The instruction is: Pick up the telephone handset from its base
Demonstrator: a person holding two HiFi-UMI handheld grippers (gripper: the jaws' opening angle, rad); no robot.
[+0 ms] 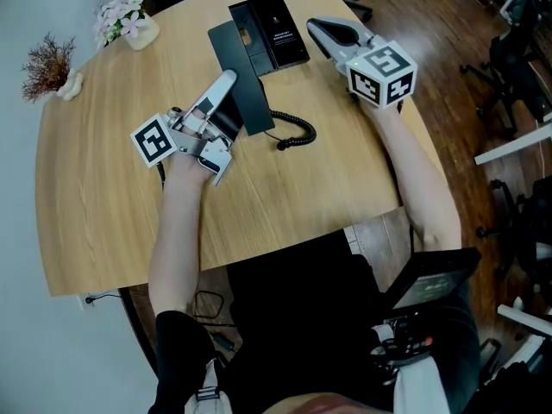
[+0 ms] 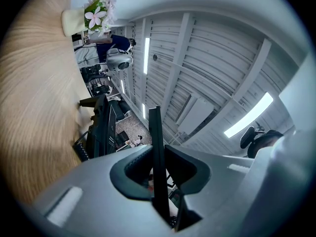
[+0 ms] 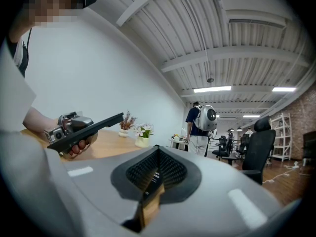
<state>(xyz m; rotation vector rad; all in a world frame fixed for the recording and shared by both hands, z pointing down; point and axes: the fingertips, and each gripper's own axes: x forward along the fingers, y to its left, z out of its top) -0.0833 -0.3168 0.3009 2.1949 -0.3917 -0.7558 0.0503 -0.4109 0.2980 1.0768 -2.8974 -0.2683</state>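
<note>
Head view: left gripper [image 1: 226, 89] is clamping the tilted handset [image 1: 248, 97] just left of the telephone base [image 1: 269, 33].
Right gripper [image 1: 321, 27]: hovering just right of the base, jaws together.
Cord [image 1: 297, 133]: lying near the base.
Flower pot [image 1: 131, 24], dried sprig [image 1: 50, 65]: standing well left of the base.

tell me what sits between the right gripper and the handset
The phone base lies between the right gripper and the handset, which the left gripper holds; the head view shows it.
</note>
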